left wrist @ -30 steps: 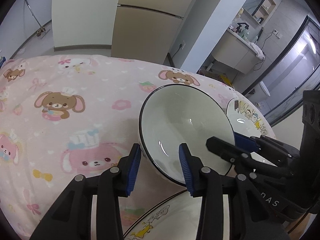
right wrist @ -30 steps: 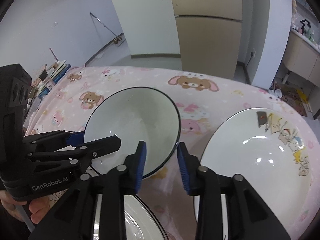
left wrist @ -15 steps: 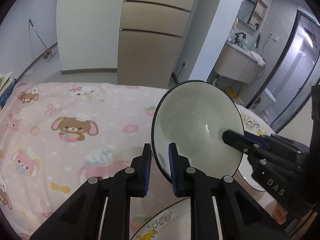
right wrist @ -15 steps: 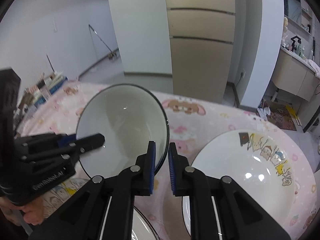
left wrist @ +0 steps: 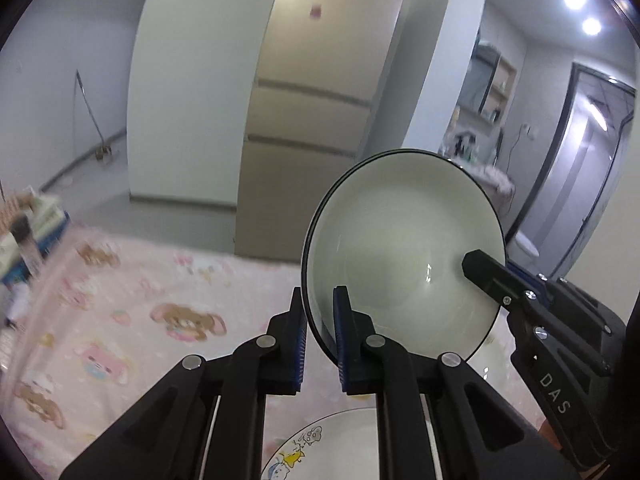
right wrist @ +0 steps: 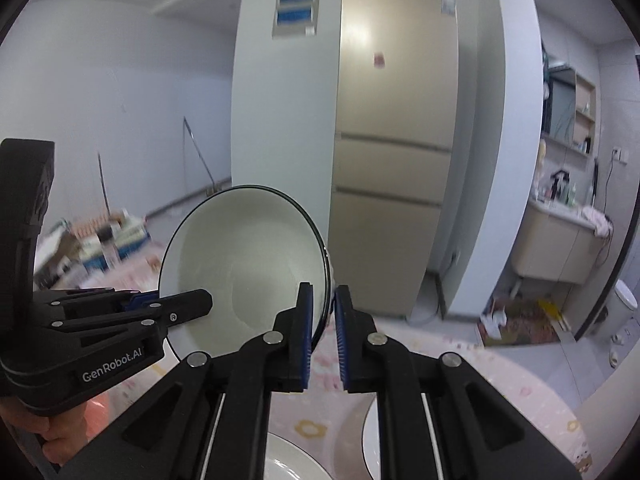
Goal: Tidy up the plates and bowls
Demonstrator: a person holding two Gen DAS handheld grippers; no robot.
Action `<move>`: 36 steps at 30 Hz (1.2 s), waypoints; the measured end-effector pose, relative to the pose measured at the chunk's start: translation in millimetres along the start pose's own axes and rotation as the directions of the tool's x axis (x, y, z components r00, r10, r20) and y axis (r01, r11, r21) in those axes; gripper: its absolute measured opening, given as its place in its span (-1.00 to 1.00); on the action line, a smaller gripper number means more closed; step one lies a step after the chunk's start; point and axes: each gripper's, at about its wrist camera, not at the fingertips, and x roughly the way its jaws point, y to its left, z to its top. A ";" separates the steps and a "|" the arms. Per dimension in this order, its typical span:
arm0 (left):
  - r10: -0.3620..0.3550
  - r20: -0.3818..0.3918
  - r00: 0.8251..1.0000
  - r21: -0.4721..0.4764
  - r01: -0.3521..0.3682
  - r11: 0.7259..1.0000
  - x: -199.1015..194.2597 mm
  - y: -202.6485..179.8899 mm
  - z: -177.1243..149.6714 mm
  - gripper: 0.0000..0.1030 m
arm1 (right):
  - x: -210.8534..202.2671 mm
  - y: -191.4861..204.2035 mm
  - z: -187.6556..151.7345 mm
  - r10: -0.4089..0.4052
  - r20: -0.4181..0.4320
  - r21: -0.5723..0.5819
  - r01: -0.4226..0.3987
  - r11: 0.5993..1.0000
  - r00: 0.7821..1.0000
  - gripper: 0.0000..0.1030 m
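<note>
So both hand-held grippers just clamped down on the bowl (left wrist: 400,256) and it's up off the desk now, a sec ago it was sitting on the pink cartoon cloth (left wrist: 132,320) w/ the jaws wide apart. Left hand-held gripper (left wrist: 320,320) pinches the rim on its near-left edge, right hand-held gripper (right wrist: 322,312) pinches the opposite side, both closed on the rim. Bowl's tilted, inside facing the cams, hanging above the cloth w/ the fridge (right wrist: 396,152) behind it. Cartoon plate (left wrist: 320,448) sits below the bowl, another plate (right wrist: 290,460) too. Imo pickup's done, next is stacking it somewhere.
</note>
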 end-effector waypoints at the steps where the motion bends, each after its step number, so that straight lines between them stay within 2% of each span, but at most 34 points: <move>1: 0.000 0.028 1.000 0.005 0.000 1.000 -15.6 -1.4 4.7 -0.75 | -8.5 2.7 4.8 0.012 0.017 0.002 -0.012 1.000 1.000 -0.80; 4: -0.007 0.086 0.996 0.023 0.005 1.000 -52.8 -4.2 15.5 -0.74 | -28.9 9.2 19.4 0.052 0.046 0.008 -0.052 0.999 0.998 -0.80; 10: 0.020 0.151 0.988 0.038 -0.026 0.999 -112.7 -2.3 22.1 -0.74 | -66.4 29.1 31.2 0.121 0.091 0.014 -0.122 0.992 0.989 -0.79; 13: 0.044 0.181 0.983 0.048 -0.054 0.997 -142.5 -0.2 16.5 -0.74 | -81.6 42.9 30.1 0.143 0.105 0.012 -0.145 0.989 0.984 -0.79; 20: 0.099 0.182 0.978 0.023 -0.105 0.994 -183.5 14.2 -15.1 -0.74 | -98.4 70.4 13.1 0.226 0.091 0.006 -0.227 0.974 0.970 -0.80; 24: 0.140 0.184 0.973 0.011 -0.145 0.989 -195.0 24.8 -39.0 -0.74 | -103.2 90.1 -3.6 0.231 0.062 -0.032 -0.230 0.973 0.971 -0.79; 28: 0.151 0.161 0.975 -0.007 -0.152 0.988 -197.4 37.8 -59.7 -0.74 | -101.2 96.6 -18.4 0.277 0.037 -0.020 -0.276 0.961 0.960 -0.80; 36: 0.190 0.094 0.977 -0.021 -0.189 0.982 -182.0 61.8 -85.8 -0.74 | -82.2 115.4 -40.8 0.303 -0.027 -0.029 -0.303 0.952 0.953 -0.79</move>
